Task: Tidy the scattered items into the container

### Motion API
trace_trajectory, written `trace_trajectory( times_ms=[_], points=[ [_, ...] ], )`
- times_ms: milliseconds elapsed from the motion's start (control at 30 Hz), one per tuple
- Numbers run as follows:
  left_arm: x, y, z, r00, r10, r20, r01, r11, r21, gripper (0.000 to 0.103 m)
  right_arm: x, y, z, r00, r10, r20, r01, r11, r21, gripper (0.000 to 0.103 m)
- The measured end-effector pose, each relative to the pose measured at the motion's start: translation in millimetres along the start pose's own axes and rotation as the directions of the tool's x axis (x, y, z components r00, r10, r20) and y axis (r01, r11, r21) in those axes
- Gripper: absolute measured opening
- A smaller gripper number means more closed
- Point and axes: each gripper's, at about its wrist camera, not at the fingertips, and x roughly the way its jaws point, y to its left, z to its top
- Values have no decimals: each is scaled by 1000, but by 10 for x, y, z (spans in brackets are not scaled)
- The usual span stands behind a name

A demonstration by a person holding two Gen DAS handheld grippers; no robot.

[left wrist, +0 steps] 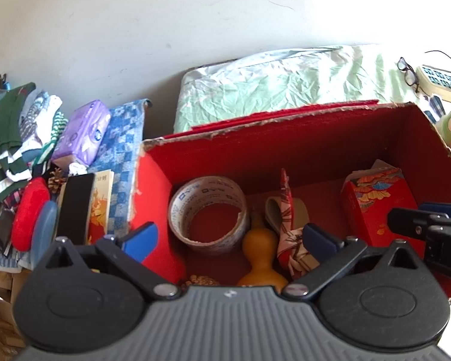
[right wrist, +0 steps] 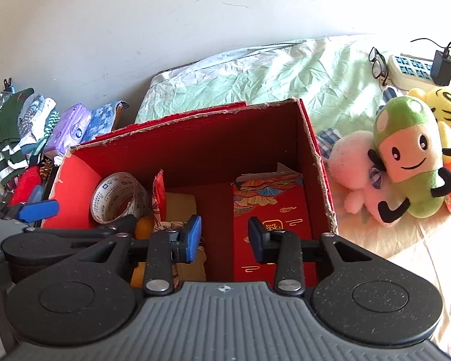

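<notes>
A red cardboard box [left wrist: 315, 138] [right wrist: 195, 144] stands open in front of me. Inside lie a tape roll [left wrist: 207, 213] [right wrist: 117, 198], an orange gourd [left wrist: 260, 255] [right wrist: 144, 225], a patterned folded fan [left wrist: 288, 228] [right wrist: 159, 198] and a red printed packet [left wrist: 378, 201] [right wrist: 270, 210]. My left gripper [left wrist: 230, 242] hovers open over the box's left half, nothing between its fingers. My right gripper [right wrist: 224, 239] is open above the red packet, holding nothing. The right gripper's tip shows in the left wrist view at the right edge [left wrist: 430, 225].
Left of the box lie folded clothes [left wrist: 15, 138], a purple tissue pack [left wrist: 81, 132], a book [left wrist: 100, 204] and a red pad [left wrist: 30, 213]. Behind is a green pillow [left wrist: 285, 84]. To the right sit plush toys [right wrist: 406, 156], glasses [right wrist: 377, 63] and a power strip [right wrist: 412, 69].
</notes>
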Motion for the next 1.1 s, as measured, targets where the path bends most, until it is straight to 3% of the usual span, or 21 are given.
trace_trajectory(
  times_ms=[400, 633, 767, 867, 1100],
  points=[
    [-183, 112, -62, 1000, -14, -12, 13, 994, -112, 102, -52, 66, -82, 998, -56, 7, 56, 998, -32, 49],
    [-281, 178, -93, 1000, 19, -13, -20, 991, -134, 102, -79, 95, -103, 995, -101, 10, 102, 994, -45, 58],
    [-313, 225, -106, 1000, 17, -3, -17, 987, -161, 102, -82, 99, -103, 993, -116, 0, 116, 993, -35, 74],
    [-292, 244, -119, 1000, -6, -2, 6, 985, -171, 102, -102, 139, -116, 990, -137, 16, 138, 989, -53, 78],
    [-257, 229, -136, 1000, -3, -16, 0, 987, -160, 102, -69, 62, -88, 996, -81, -44, 81, 997, -9, 85]
  ],
)
